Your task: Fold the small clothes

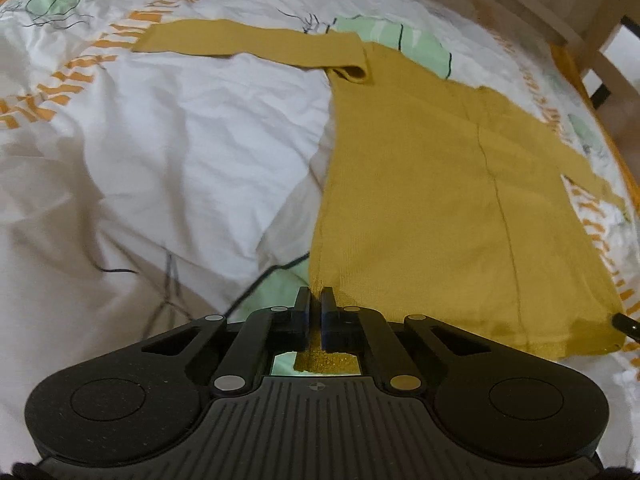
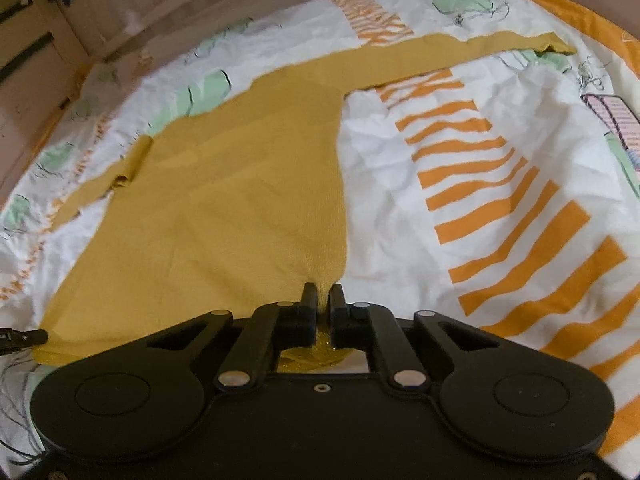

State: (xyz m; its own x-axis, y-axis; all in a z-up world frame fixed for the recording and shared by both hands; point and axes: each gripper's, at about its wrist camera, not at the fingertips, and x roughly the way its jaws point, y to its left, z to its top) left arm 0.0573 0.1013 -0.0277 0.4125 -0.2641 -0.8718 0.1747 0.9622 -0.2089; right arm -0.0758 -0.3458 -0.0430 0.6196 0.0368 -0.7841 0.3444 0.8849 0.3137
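A mustard-yellow long-sleeved sweater lies spread flat on a bedspread, one sleeve stretched far left. My left gripper is shut on the sweater's near left hem corner, with yellow fabric pinched between the black fingers. In the right wrist view the same sweater runs away from me, a sleeve reaching to the far right. My right gripper is shut on the near right hem corner, cloth bunched between its fingers. The other gripper's tip shows at the left hem.
The bedspread is white with orange stripes and green shapes. A wooden bed frame runs along the far side. A cardboard-coloured wall or box stands at the far left of the right wrist view.
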